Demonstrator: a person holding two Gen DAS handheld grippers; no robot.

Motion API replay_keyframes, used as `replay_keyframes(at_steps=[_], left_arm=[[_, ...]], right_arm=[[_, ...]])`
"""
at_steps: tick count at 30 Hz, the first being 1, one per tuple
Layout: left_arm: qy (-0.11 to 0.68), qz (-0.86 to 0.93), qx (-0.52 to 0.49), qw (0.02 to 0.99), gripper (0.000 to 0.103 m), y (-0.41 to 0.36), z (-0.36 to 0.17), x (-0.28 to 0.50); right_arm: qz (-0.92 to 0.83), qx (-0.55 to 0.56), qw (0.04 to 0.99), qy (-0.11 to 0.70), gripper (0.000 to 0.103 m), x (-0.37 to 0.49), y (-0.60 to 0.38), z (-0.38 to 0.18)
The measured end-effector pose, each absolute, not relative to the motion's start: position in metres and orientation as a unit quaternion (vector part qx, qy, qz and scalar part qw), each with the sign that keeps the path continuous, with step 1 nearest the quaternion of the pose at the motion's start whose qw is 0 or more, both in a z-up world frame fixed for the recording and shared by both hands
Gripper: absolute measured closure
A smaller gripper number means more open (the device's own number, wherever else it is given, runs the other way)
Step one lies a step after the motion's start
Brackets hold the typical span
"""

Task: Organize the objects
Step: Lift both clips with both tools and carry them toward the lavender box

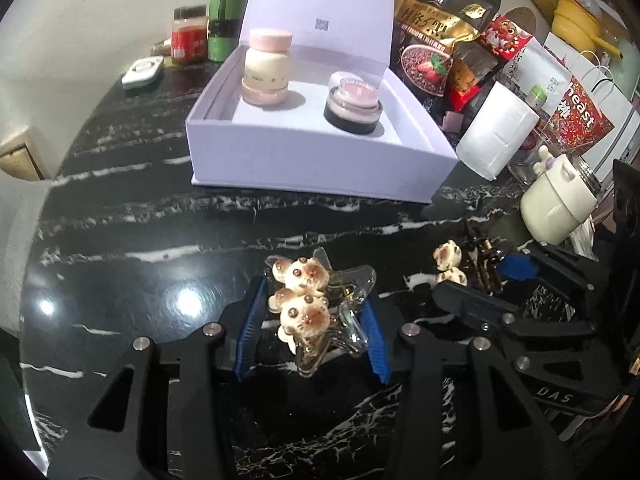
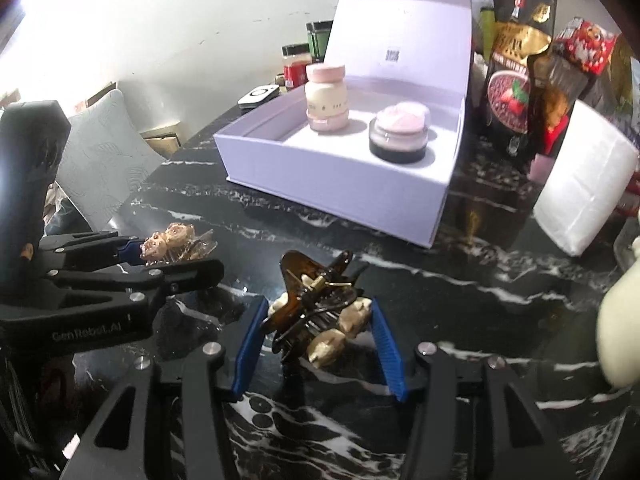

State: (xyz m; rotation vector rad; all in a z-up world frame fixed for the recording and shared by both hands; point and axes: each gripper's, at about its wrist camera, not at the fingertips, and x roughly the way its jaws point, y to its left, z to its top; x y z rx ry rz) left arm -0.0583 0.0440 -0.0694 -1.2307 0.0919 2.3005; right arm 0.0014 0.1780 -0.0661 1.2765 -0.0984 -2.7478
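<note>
My left gripper (image 1: 314,292) is shut on a clear hair claw clip (image 1: 308,308) decorated with cream cat figures, its blue pads pressing on both sides just above the black marble table (image 1: 160,220). In the right wrist view, my right gripper (image 2: 319,304) is shut on a brown hair claw clip (image 2: 308,280) with similar cream figures. The two grippers sit side by side, and each appears in the other's view: right gripper (image 1: 476,276), left gripper (image 2: 172,256). Behind them stands an open lilac box (image 1: 320,168) holding a pink-lidded jar (image 1: 266,68) and a dark-based jar (image 1: 354,104).
A white paper roll (image 1: 496,128) and a cream lidded pot (image 1: 556,204) stand to the right of the box. Snack bags (image 1: 436,40) crowd the back right. A red jar (image 1: 188,36), a green jar (image 1: 226,20) and a small white device (image 1: 142,74) sit at the back left.
</note>
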Motion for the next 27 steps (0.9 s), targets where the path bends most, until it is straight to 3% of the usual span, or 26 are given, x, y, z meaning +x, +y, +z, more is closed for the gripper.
replay_keyframes(at_steps=[27], left_arm=[[0.088,0.873,-0.405,0.258,0.059,0.077,0.016,-0.078]], right_arm=[[-0.919,0.377,0.115,0.006,0.05,-0.007,0.194,0.014]])
